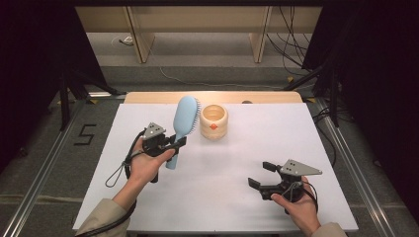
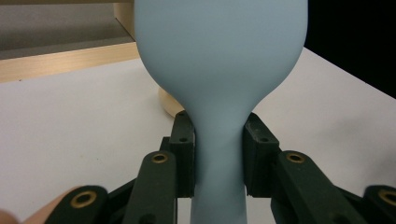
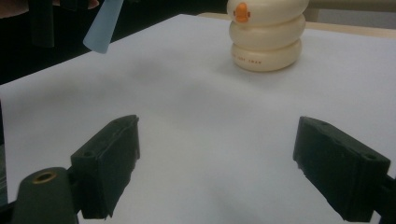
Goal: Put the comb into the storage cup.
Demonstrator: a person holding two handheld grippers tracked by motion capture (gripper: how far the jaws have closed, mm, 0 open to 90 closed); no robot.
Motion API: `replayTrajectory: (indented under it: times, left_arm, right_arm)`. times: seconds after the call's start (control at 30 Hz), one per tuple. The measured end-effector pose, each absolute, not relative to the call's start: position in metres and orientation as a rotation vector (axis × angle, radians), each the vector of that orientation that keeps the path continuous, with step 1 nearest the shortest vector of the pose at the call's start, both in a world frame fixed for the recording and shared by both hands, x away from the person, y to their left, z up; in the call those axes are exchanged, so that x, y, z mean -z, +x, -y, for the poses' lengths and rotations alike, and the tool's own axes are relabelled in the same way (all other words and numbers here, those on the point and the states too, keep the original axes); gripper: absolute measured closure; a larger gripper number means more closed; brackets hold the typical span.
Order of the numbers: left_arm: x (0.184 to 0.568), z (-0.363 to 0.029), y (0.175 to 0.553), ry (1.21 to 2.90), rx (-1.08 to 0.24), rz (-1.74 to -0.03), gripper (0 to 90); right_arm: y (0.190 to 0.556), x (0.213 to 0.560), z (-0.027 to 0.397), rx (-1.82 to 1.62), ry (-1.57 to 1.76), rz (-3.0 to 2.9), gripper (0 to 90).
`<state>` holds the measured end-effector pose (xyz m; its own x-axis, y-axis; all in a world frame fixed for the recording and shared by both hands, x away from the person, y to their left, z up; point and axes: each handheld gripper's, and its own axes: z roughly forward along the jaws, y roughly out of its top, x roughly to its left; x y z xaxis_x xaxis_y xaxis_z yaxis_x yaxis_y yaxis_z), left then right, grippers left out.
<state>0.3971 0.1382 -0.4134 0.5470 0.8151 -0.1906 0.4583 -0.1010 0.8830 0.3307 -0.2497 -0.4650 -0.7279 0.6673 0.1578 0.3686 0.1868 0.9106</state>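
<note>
A: Hairbrush (image 1: pixel 184 123): where is it?
B: Lifted over the white table (image 1: pixel 232 197), its handle clamped in your left gripper (image 1: pixel 179 143), head pointing away from you, just beside the cream cup (image 1: pixel 214 121).
A: And your right gripper (image 1: pixel 262 174)?
B: Held low near the table's right front, jaws spread wide, gripping nothing.

The left hand-held gripper (image 2: pixel 218 158) clamps the neck of a pale blue hairbrush (image 2: pixel 219 60) above the white worktop (image 2: pixel 70 121).
</note>
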Motion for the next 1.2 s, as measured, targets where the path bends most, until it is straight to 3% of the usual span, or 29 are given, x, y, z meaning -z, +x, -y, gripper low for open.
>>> replayTrajectory:
  times: [1.2]
  left_arm:
    - [0.423, -0.109, 0.386, 1.762, -0.4, -0.995, 69.3]
  right_arm:
    - [0.333, 0.466, 0.223, -1.578, 0.985, -2.173, 15.9]
